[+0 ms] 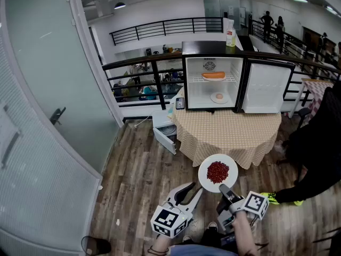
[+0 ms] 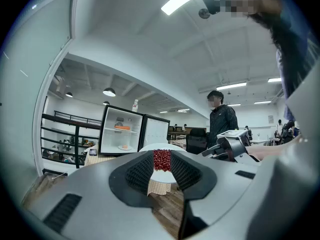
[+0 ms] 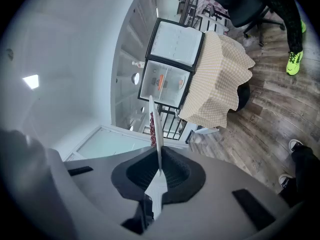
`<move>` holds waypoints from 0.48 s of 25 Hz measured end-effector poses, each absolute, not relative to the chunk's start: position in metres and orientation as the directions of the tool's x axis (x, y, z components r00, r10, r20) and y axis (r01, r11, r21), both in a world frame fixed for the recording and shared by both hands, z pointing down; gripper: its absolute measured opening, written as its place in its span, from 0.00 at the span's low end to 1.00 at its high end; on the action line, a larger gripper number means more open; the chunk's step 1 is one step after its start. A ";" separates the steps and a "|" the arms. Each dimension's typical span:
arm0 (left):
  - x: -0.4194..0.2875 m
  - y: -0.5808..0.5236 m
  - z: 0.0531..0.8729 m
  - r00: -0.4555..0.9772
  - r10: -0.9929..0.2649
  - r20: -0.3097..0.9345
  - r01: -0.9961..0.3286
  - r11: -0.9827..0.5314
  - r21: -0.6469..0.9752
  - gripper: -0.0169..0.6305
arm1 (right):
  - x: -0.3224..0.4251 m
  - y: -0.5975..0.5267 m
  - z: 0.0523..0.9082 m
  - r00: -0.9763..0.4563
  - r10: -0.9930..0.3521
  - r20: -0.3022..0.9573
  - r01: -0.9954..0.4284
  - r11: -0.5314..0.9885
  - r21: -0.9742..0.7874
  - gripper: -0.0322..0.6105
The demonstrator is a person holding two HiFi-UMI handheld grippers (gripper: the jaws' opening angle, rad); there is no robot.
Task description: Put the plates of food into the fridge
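The right gripper (image 1: 222, 188) pinches its jaws on the near rim of the white plate (image 1: 205, 166), held flat and face-up (round, no long axis) with red food (image 1: 217, 172), at 6 o'clock from the desk (image 1: 229, 132) bearing the open fridge (image 1: 213, 84). The left gripper (image 1: 191, 190), at the plate's 8 o'clock, has its jaws spread.

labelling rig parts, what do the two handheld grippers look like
The left gripper and right gripper are light grey moulded shells with black ribbed pads. Each carries a white cube printed with black square markers.
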State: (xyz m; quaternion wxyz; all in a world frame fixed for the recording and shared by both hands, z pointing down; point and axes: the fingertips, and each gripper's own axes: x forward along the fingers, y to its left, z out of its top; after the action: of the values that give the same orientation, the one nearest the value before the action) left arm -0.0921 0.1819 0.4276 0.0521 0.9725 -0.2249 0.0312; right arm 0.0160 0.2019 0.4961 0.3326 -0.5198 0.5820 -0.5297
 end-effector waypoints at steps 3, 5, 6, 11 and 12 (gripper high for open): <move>-0.084 0.179 0.425 0.899 -0.430 0.077 -0.436 -0.895 0.089 0.20 | 0.021 0.199 0.492 -0.247 -0.957 0.151 -0.242 -0.090 -0.966 0.09; -0.080 0.176 0.424 0.901 -0.428 0.074 -0.433 -0.897 0.091 0.20 | 0.024 0.198 0.492 -0.249 -0.956 0.154 -0.246 -0.091 -0.965 0.09; -0.078 0.174 0.424 0.901 -0.427 0.072 -0.432 -0.897 0.092 0.20 | 0.026 0.196 0.493 -0.248 -0.956 0.159 -0.254 -0.095 -0.963 0.09; -0.067 0.164 0.424 0.905 -0.418 0.072 -0.424 -0.901 0.097 0.20 | 0.034 0.187 0.496 -0.245 -0.951 0.189 -0.271 -0.120 -0.955 0.09; -0.065 0.162 0.424 0.906 -0.417 0.075 -0.423 -0.901 0.099 0.20 | 0.036 0.184 0.498 -0.245 -0.949 0.197 -0.276 -0.127 -0.953 0.09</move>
State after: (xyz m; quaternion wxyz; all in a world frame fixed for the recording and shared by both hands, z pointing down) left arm -0.0646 0.1619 0.4243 0.0565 0.9745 -0.2155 0.0260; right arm 0.0359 0.1841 0.4977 0.3154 -0.5274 0.5807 -0.5340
